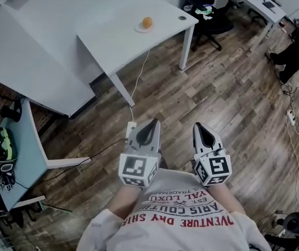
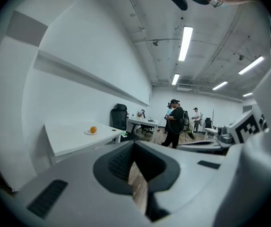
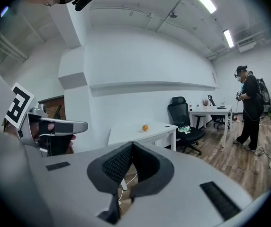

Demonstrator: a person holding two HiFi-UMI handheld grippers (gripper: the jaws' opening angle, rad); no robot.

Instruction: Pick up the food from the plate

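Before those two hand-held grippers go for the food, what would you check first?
1. Round orange food sits on the small white plate: ok.
2. White table within reach: not ok, it stands well ahead across the wooden floor.
3. Left hand-held gripper open to grasp: not ok, jaws together, empty.
4. Right hand-held gripper open: not ok, jaws together, empty.
5. Walking path free: cannot tell, a white cable trails down beside the table.

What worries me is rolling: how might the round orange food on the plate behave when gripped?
The orange food looks round, so it may roll off the shallow plate if nudged. It looks small, probably light. Firmness cannot be told.
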